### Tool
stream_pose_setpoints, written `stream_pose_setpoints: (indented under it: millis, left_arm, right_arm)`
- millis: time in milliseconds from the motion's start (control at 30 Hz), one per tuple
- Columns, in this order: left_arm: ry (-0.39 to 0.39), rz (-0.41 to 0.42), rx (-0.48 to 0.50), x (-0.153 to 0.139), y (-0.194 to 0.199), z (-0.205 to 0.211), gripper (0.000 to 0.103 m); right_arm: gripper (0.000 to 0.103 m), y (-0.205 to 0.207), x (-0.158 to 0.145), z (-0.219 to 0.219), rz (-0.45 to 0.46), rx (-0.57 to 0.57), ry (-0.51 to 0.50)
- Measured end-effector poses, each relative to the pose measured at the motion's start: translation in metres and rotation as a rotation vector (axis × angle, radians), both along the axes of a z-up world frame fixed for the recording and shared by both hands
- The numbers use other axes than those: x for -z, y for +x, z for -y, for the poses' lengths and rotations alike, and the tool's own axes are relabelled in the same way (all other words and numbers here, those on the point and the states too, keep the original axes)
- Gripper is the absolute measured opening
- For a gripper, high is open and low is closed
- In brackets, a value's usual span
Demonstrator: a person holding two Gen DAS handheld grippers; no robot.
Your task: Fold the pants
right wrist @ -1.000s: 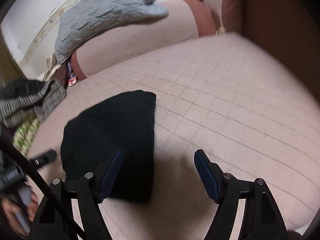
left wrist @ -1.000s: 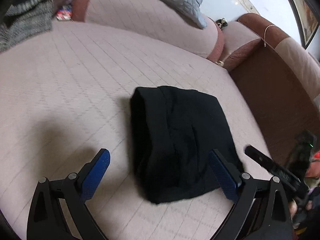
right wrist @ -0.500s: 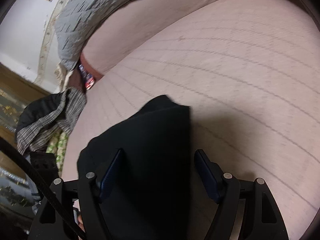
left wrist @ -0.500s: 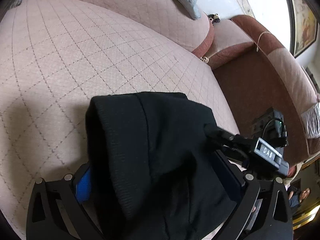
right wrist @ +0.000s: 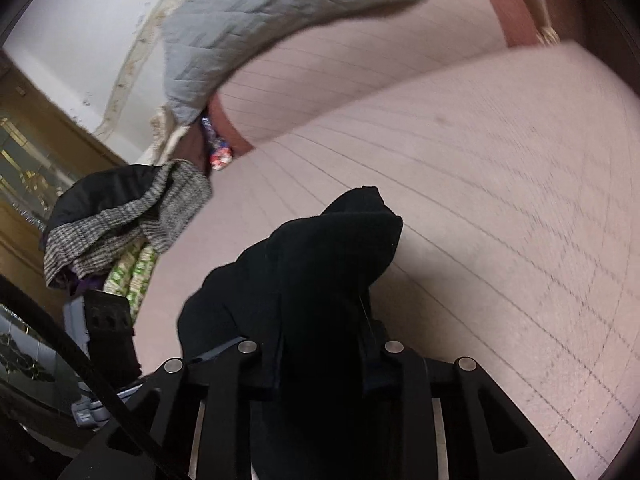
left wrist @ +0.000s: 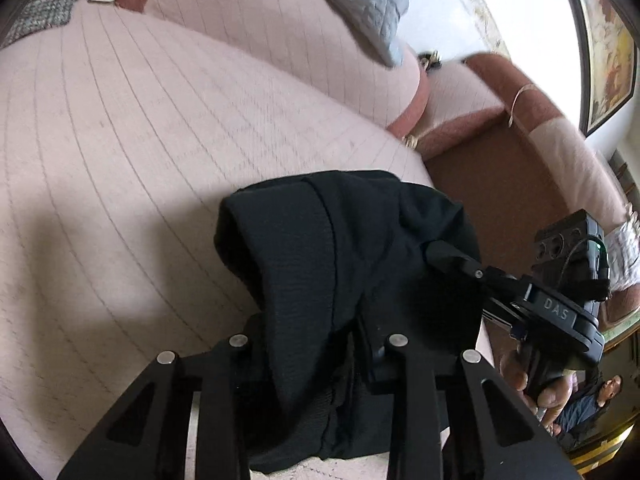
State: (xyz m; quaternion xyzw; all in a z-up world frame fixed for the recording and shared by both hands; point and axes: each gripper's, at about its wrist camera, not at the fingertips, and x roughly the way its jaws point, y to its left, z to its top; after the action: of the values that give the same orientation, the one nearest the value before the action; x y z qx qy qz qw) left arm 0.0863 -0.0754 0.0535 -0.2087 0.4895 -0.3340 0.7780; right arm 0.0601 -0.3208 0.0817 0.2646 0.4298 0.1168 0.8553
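Black pants (left wrist: 320, 256), one folded bundle

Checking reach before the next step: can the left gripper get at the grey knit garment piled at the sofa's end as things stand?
Probably not: the left gripper is closing with the black pants between its jaws, and the grey knit garment lies far across the sofa seat.

The right gripper (right wrist: 320, 364) is closing on the folded black pants (right wrist: 316, 280), which lie between its jaws on the pink quilted sofa (right wrist: 500, 200).
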Motion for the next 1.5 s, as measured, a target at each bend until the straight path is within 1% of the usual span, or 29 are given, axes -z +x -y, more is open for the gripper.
stream_pose_setpoints:
  millis: [67,133,233,300,400,433,567,667,700,767,833,900,1000,1067,1133,1200,1267,1300,1333,1367,1400,1433,1500]
  left_arm:
    - [-0.017,0.008,-0.028,-0.008,0.009,-0.014,0.030]
    - [-0.015,0.018,-0.048,-0.015,0.018,-0.023,0.030]
    - [0.031,0.052,-0.078,-0.024,0.035,-0.031,0.030]
    - [0.052,0.054,-0.100,-0.025,0.049,-0.038,0.030]
    - [0.075,0.046,-0.121,-0.022,0.067,-0.044,0.030]
    - [0.085,0.044,-0.128,-0.020,0.074,-0.038,0.030]
    - [0.123,0.011,-0.152,-0.004,0.093,-0.043,0.030]
    - [0.163,-0.015,-0.167,0.008,0.105,-0.041,0.034]
    - [0.171,-0.020,-0.175,0.009,0.107,-0.042,0.038]
    - [0.176,-0.030,-0.212,0.011,0.110,-0.052,0.040]
    - [0.152,-0.046,-0.223,0.010,0.111,-0.061,0.043]
    - [0.147,-0.033,-0.237,0.002,0.110,-0.071,0.043]
    - [0.180,0.044,-0.277,-0.015,0.109,-0.080,0.043]
    - [0.195,0.059,-0.279,-0.021,0.114,-0.077,0.046]
    - [0.230,0.052,-0.274,-0.017,0.119,-0.069,0.048]
    - [0.286,0.033,-0.252,-0.007,0.126,-0.057,0.048]
    - [0.330,0.014,-0.246,0.005,0.130,-0.050,0.048]
    - [0.336,0.009,-0.252,0.008,0.131,-0.048,0.050]
    - [0.334,0.005,-0.258,0.011,0.132,-0.049,0.056]
    - [0.332,0.002,-0.263,0.012,0.133,-0.050,0.059]
    - [0.330,-0.003,-0.269,0.013,0.133,-0.051,0.062]
    - [0.327,-0.010,-0.271,0.012,0.134,-0.052,0.062]
    - [0.321,-0.007,-0.262,0.007,0.129,-0.055,0.062]
  right_arm:
    - [0.028,0.007,-0.012,-0.010,0.020,-0.017,-0.010]
    - [0.028,0.019,-0.020,-0.022,0.032,-0.025,-0.030]
    - [0.028,0.035,-0.023,-0.036,0.031,-0.026,-0.037]
    - [0.027,0.049,-0.022,-0.045,0.024,-0.025,-0.047]
    - [0.027,0.070,-0.016,-0.055,0.009,-0.020,-0.069]
    - [0.027,0.078,-0.013,-0.058,0.000,-0.016,-0.073]
    - [0.027,0.104,0.002,-0.070,-0.036,-0.009,-0.113]
    - [0.028,0.118,0.015,-0.080,-0.068,-0.002,-0.153]
    - [0.029,0.120,0.018,-0.082,-0.076,0.001,-0.163]
    - [0.036,0.127,0.026,-0.081,-0.101,0.028,-0.186]
    - [0.040,0.129,0.033,-0.077,-0.125,0.064,-0.195]
    - [0.040,0.128,0.033,-0.070,-0.125,0.087,-0.184]
    - [0.040,0.120,0.015,-0.058,-0.065,0.145,-0.195]
    - [0.040,0.119,0.001,-0.055,-0.018,0.159,-0.195]
    - [0.040,0.126,-0.006,-0.059,-0.016,0.143,-0.203]
    - [0.040,0.136,-0.004,-0.066,-0.038,0.131,-0.257]
    - [0.040,0.144,0.006,-0.070,-0.079,0.123,-0.313]
    - [0.040,0.149,0.015,-0.070,-0.112,0.122,-0.333]
    - [0.040,0.152,0.024,-0.068,-0.143,0.124,-0.344]
    - [0.040,0.156,0.034,-0.065,-0.175,0.135,-0.346]
    - [0.040,0.158,0.037,-0.063,-0.184,0.141,-0.342]
    - [0.040,0.157,0.038,-0.060,-0.181,0.147,-0.332]
    - [0.040,0.148,0.030,-0.055,-0.144,0.162,-0.305]
